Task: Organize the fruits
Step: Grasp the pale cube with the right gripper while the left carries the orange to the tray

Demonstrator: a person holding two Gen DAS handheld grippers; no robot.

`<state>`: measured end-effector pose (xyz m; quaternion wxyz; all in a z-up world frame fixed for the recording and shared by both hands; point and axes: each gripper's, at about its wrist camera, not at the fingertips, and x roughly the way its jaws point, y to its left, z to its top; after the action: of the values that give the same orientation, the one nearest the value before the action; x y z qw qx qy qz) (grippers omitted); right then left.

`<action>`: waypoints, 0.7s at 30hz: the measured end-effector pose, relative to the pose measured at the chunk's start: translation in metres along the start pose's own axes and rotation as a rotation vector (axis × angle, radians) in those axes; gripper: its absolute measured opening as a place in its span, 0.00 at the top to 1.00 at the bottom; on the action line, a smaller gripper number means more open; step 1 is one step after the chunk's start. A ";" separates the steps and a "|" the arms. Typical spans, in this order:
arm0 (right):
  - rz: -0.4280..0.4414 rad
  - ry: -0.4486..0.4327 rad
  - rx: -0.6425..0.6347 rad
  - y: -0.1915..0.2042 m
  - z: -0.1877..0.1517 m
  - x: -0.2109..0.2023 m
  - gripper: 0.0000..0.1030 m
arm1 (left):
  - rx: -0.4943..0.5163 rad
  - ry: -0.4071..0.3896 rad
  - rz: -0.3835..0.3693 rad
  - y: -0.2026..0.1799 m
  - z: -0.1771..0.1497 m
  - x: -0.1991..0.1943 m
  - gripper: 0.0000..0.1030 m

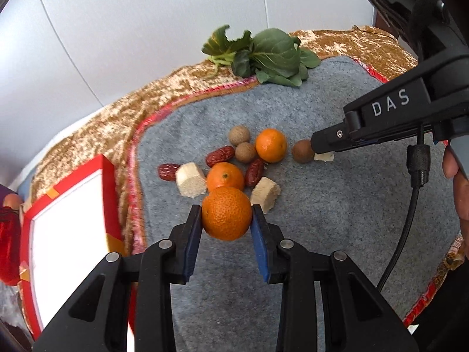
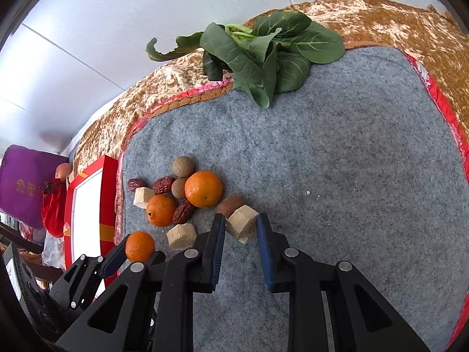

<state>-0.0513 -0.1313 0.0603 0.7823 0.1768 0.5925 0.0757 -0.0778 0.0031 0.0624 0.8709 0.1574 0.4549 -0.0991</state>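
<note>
Here the left gripper (image 1: 226,214) pinches a firm, smooth mandarin (image 1: 226,213) across its middle at the pile's near edge; the right gripper (image 2: 241,225) apparently clasps a light, crumbly sugarcane chunk (image 2: 241,226).

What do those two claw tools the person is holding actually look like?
Both are matte black plastic. Each hand-held gripper, left and right, has two flat fingers faced with blue pads, joined by silver rivets. The right one carries white "DAS" lettering and a black cable.
</note>
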 end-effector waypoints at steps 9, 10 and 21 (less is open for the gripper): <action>0.172 0.007 -0.066 0.033 -0.007 -0.004 0.79 | -0.134 -0.073 0.178 0.057 -0.011 -0.035 0.70; 0.201 0.014 -0.079 0.040 -0.009 -0.003 0.79 | -0.163 -0.077 0.203 0.067 -0.014 -0.040 0.70; 0.327 0.051 -0.303 0.156 -0.033 0.011 0.79 | -0.468 -0.028 0.424 0.158 -0.073 -0.063 0.70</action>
<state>-0.0656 0.0235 0.0995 0.7621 0.1490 0.5572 0.2943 -0.1192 0.1787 0.1043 0.8909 0.0425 0.4105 0.1898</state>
